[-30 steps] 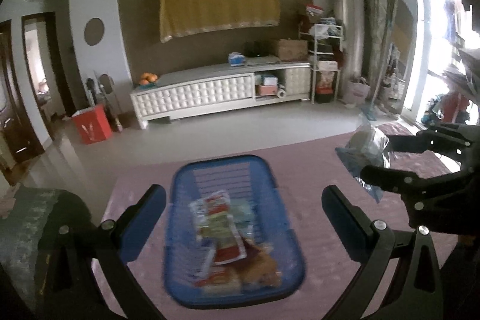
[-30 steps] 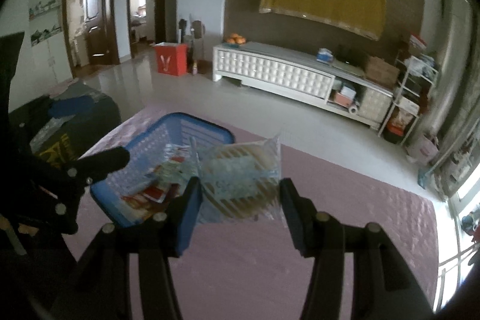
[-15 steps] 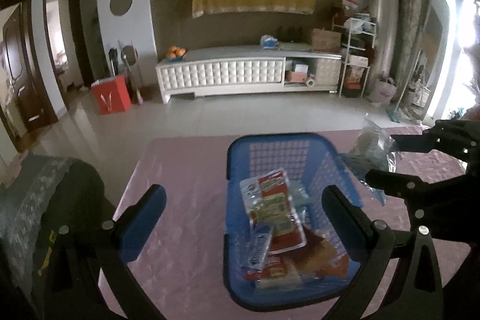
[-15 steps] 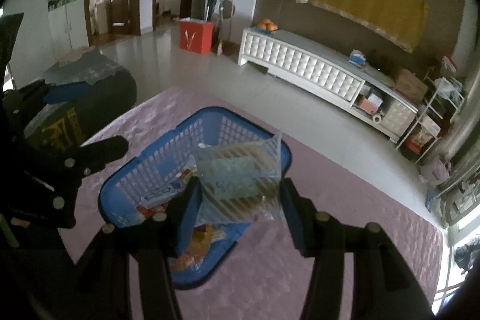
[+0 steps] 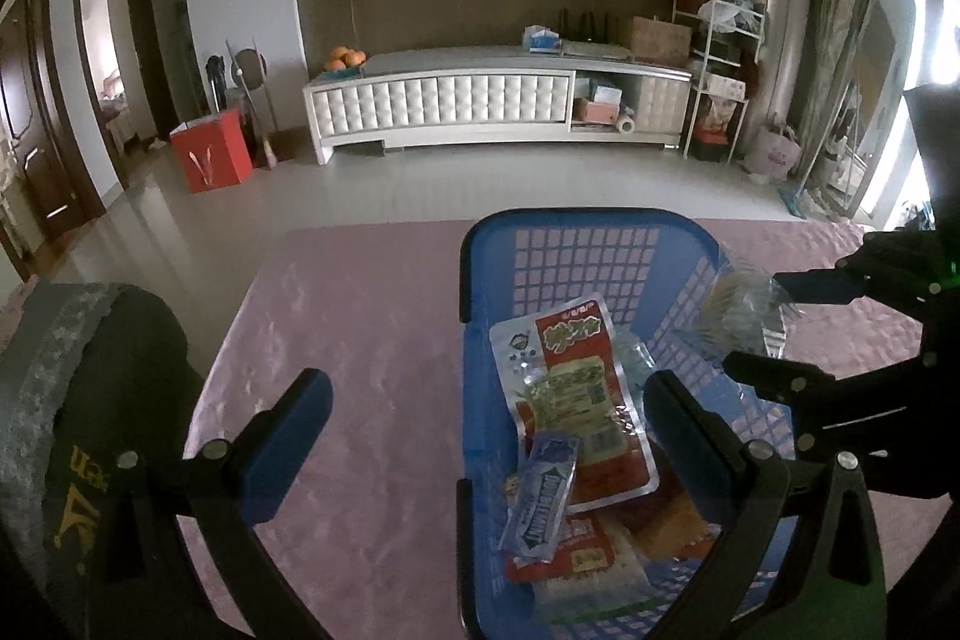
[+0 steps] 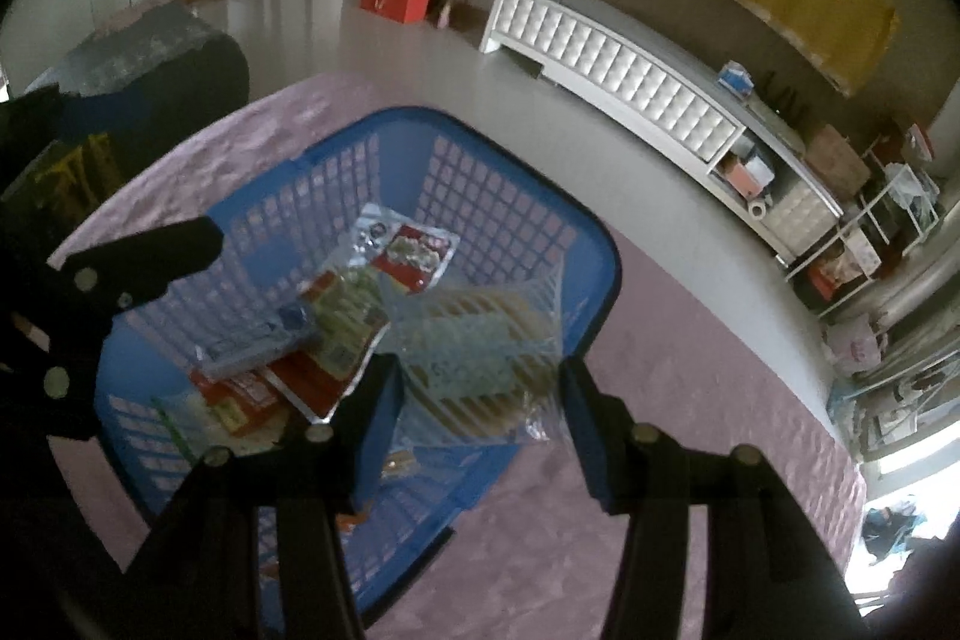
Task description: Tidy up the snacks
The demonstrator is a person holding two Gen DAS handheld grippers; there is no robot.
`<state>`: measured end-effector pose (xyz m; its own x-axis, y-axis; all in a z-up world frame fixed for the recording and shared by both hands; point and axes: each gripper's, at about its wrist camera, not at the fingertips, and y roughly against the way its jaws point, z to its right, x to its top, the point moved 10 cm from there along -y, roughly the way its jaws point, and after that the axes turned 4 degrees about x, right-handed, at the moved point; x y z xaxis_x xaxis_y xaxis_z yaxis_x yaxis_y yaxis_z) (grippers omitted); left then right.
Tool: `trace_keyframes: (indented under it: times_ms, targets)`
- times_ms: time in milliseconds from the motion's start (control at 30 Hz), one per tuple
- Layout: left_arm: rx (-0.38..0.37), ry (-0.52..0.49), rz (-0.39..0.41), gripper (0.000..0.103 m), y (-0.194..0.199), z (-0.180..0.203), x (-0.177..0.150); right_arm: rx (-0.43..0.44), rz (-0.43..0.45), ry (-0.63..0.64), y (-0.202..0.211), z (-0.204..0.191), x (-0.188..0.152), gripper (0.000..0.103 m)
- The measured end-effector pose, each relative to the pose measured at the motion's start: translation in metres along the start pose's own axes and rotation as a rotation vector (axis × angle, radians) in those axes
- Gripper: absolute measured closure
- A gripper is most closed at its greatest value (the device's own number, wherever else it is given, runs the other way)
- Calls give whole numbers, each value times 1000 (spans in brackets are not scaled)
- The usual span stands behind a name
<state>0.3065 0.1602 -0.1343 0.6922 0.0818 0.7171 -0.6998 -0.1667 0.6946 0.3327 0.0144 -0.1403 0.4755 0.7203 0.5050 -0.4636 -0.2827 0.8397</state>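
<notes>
Right gripper point(image 6: 477, 400) jaws pinch the clear snack bag point(image 6: 480, 346), probably right over the blue basket point(image 6: 591, 232); left gripper point(image 5: 486, 415) jaws gape empty.

Home living room, TV cabinet point(image 5: 468, 100), doorways point(image 5: 114, 40)

Clear snack packet is moving in over the basket

The right gripper point(image 6: 477, 415), clamping the clear striped packet point(image 6: 480, 349), is shifting from beside the blue basket point(image 6: 600, 244) to above its near corner. The left gripper point(image 5: 486, 424) is drifting left, so the basket point(image 5: 576, 220) is now sliding toward its right finger point(image 5: 678, 430).
</notes>
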Motion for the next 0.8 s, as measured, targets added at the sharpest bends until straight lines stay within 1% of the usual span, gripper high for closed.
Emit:
trace_keyframes:
  times_ms: [300, 400, 433, 533, 667, 800]
  targets:
    - [-5, 18, -18, 0, -11, 0, -2, -37, -13, 65, -10, 2, 4, 44]
    - [5, 22, -16, 0, -11, -1, -2, -67, -25, 96, -12, 0, 5, 38]
    - [6, 29, -16, 0, -11, -2, -2, -78, -30, 108, -13, -1, 4, 33]
    - [1, 46, -19, 0, -11, -5, -4, -87, -46, 127, -15, -3, 2, 24]
    - [3, 43, -18, 0, -6, -5, -7, -106, -44, 113, -12, 0, -1, 23]
    - [3, 28, -7, 0, 2, -1, -7, -96, -29, 61, -1, 5, -3, 22]
